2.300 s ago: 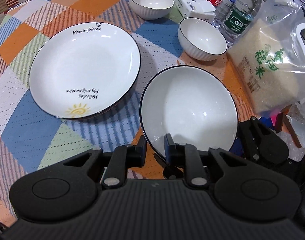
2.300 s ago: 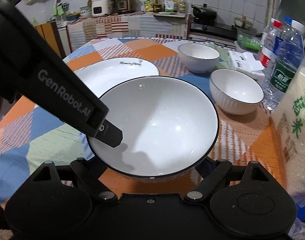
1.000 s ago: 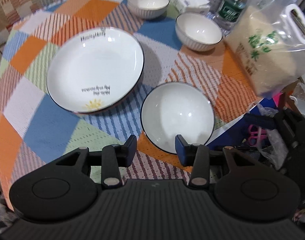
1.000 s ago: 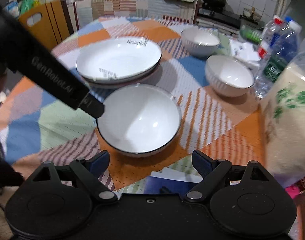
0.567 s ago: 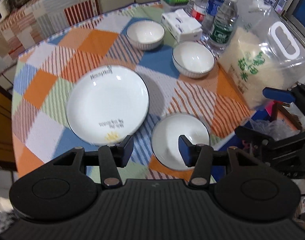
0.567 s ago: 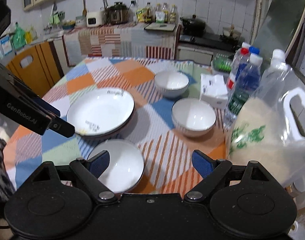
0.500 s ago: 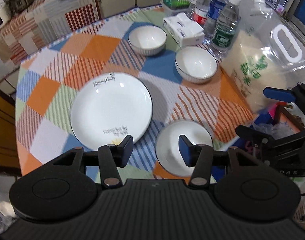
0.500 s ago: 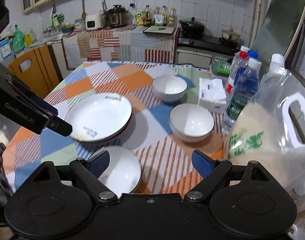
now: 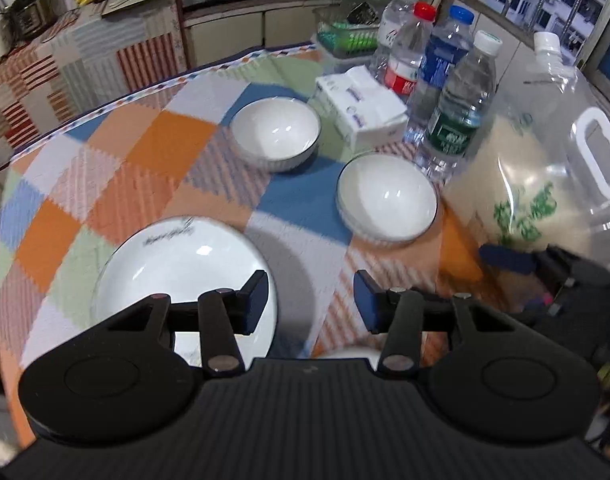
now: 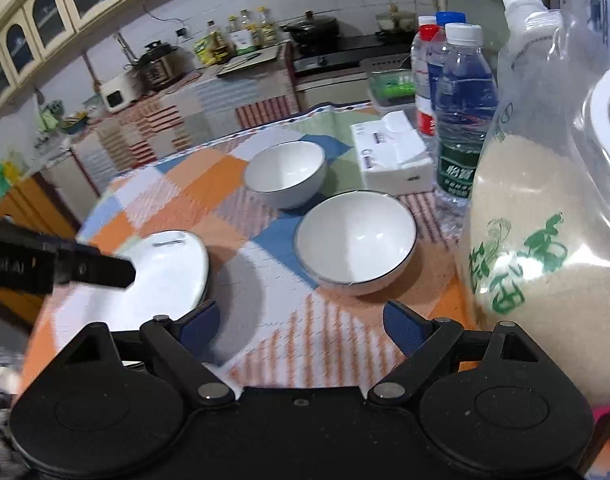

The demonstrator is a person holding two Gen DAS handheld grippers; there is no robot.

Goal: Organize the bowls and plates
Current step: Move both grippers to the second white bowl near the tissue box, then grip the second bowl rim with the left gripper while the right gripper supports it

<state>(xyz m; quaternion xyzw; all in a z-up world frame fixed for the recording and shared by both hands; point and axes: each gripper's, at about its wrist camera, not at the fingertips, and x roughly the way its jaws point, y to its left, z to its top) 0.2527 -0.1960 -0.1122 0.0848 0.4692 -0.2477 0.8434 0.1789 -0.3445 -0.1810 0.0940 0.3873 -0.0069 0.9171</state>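
Note:
A large white plate with lettering [image 9: 177, 264] lies on the checked tablecloth at the left; it also shows in the right wrist view [image 10: 173, 268]. Two white ribbed bowls stand beyond it: a near bowl [image 9: 387, 200] [image 10: 355, 238] and a far bowl [image 9: 275, 132] [image 10: 285, 172]. A sliver of a smaller white plate [image 9: 349, 354] shows just under my left gripper. My left gripper [image 9: 311, 300] is open and empty above the table. My right gripper [image 10: 301, 322] is open and empty, short of the near bowl.
A big clear bag of rice [image 9: 545, 184] [image 10: 545, 220] stands at the right. Three water bottles [image 9: 457, 108] [image 10: 461, 120] and a tissue pack [image 9: 359, 102] [image 10: 395, 158] stand behind the bowls. A kitchen counter with a cooker [image 10: 161, 66] lies beyond the table.
Both grippers let go of the smaller plate, opened and rose back from it. Both views then swung forward toward the two bowls, so the small plate dropped almost out of sight.

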